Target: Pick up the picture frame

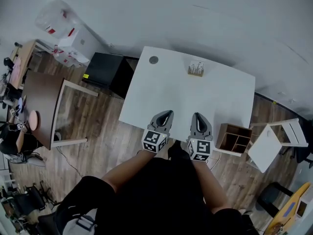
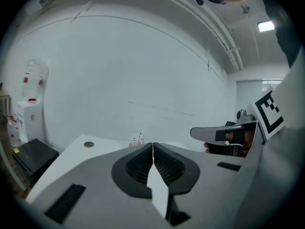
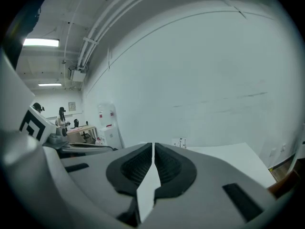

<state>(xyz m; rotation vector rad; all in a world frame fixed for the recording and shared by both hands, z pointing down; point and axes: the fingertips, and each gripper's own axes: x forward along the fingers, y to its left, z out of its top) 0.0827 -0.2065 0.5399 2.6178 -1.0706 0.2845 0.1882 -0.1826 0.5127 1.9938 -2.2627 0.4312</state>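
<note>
The picture frame [image 1: 196, 68] stands small and upright near the far edge of the white table [image 1: 166, 97]. It shows faintly beyond the jaws in the left gripper view [image 2: 138, 139] and in the right gripper view [image 3: 180, 142]. My left gripper [image 1: 167, 115] hovers over the table's near edge, jaws pressed together with nothing between them. Beside it, my right gripper [image 1: 197, 118] is also shut and empty. Both are well short of the frame.
A round grey grommet [image 1: 153, 59] sits at the table's far left corner. A wooden compartment box [image 1: 235, 138] stands at the table's right, a black cabinet [image 1: 108, 71] at its left, and a white chair [image 1: 274, 142] further right. A brown table [image 1: 41, 102] is at the left.
</note>
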